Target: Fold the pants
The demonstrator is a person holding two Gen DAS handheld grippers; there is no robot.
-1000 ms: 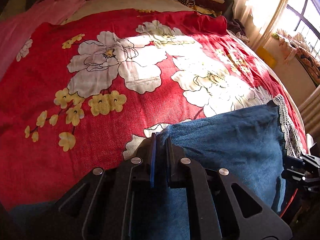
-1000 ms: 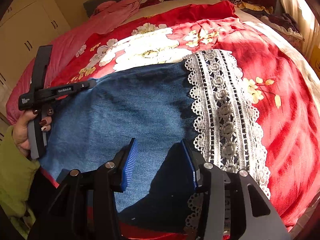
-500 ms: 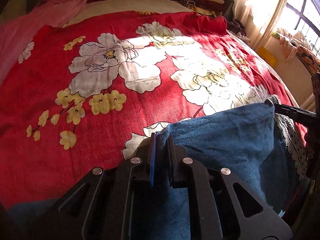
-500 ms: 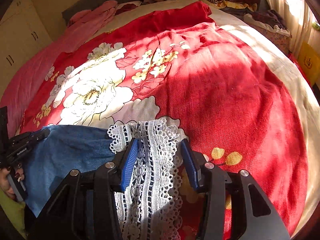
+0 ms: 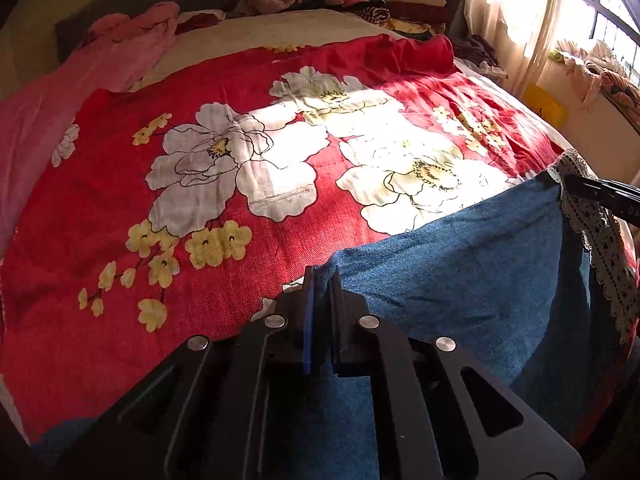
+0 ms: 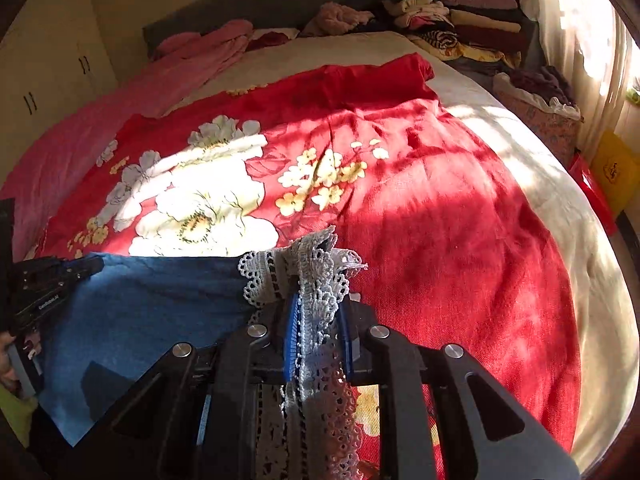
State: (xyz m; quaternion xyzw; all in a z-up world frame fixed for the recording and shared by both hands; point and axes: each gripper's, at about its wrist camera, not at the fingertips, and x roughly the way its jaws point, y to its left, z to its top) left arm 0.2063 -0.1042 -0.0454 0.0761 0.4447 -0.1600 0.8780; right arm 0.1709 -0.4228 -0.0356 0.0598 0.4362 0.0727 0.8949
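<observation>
The blue denim pants (image 5: pixel 472 280) with a white lace trim (image 5: pixel 600 236) hang stretched between both grippers above the red floral bedspread (image 5: pixel 240 208). My left gripper (image 5: pixel 322 284) is shut on the denim corner at the left end. My right gripper (image 6: pixel 316 300) is shut on the bunched lace trim (image 6: pixel 308 272) at the right end; the denim (image 6: pixel 152 304) runs left from it. The left gripper also shows at the left of the right wrist view (image 6: pixel 48 284), and the right gripper's tip at the right of the left wrist view (image 5: pixel 600 192).
A pink blanket (image 5: pixel 60 100) lies along the bed's left side. Stacks of folded clothes (image 6: pixel 452 24) sit at the head of the bed. A curtain and window (image 5: pixel 540 8) stand on the right, with a yellow box (image 6: pixel 612 172) on the floor beside the bed.
My right gripper moved from over the denim to the lace edge and shut on it. The pants' top edge has lifted and pulled taut between both grippers.
</observation>
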